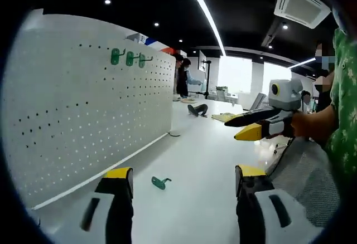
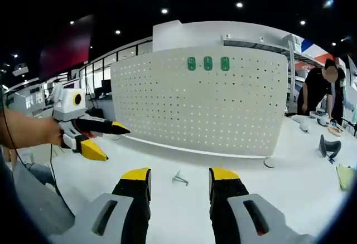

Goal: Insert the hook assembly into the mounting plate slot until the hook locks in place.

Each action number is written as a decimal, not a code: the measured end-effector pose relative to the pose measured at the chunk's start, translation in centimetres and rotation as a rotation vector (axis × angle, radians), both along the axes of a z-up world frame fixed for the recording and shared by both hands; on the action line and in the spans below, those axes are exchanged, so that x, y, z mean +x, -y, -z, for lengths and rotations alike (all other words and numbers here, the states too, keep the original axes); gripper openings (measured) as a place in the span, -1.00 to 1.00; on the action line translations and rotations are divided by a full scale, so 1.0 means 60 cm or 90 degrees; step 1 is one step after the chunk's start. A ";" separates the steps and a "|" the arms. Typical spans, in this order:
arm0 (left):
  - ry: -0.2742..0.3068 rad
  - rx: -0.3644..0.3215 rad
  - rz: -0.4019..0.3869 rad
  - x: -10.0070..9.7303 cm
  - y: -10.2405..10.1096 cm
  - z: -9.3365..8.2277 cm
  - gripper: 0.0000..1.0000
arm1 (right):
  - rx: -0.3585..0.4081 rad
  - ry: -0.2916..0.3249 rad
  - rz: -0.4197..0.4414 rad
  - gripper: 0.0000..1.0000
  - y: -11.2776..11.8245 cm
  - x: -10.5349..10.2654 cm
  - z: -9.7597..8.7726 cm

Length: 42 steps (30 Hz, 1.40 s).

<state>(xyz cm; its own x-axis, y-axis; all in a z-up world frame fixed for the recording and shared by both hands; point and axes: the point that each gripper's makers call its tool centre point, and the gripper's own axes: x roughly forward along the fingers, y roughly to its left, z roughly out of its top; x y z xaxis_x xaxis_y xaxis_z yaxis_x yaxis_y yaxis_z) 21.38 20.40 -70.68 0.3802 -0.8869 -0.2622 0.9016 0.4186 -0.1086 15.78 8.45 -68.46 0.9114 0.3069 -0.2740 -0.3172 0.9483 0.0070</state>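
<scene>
A white pegboard (image 1: 95,121) stands upright on the white table, with three green hooks (image 1: 129,58) mounted side by side near its top. A loose green hook (image 1: 160,182) lies on the table in front of the board, between the open jaws of my left gripper (image 1: 184,180) and apart from them. My right gripper (image 1: 254,124) comes in from the right, open and empty. In the right gripper view the pegboard (image 2: 206,105) faces me with the three mounted hooks (image 2: 208,63). The loose hook (image 2: 179,178) lies just ahead of my open right gripper (image 2: 180,184). My left gripper (image 2: 97,138) hangs open at the left.
A black object (image 2: 330,145) and a small round white piece (image 2: 269,162) lie on the table (image 2: 279,199) right of the board. People stand at the far end of the table (image 1: 181,77). A person's green sleeve (image 1: 343,105) is at the right.
</scene>
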 end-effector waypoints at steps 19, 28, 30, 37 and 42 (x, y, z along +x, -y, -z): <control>-0.008 0.096 -0.050 0.071 0.065 0.122 0.02 | 0.009 -0.016 0.024 -0.18 0.025 0.009 0.019; -0.003 0.140 -0.060 0.074 0.079 0.171 -0.11 | 0.015 -0.025 0.029 -0.19 0.033 0.008 0.030; 0.000 0.149 -0.059 0.074 0.086 0.180 -0.13 | 0.017 -0.028 0.031 -0.19 0.035 0.008 0.033; 0.012 0.164 -0.065 0.085 0.104 0.201 -0.22 | 0.023 -0.034 0.026 -0.20 0.031 0.010 0.039; 0.010 0.171 -0.073 0.091 0.103 0.208 -0.31 | 0.028 -0.040 0.028 -0.22 0.035 0.013 0.045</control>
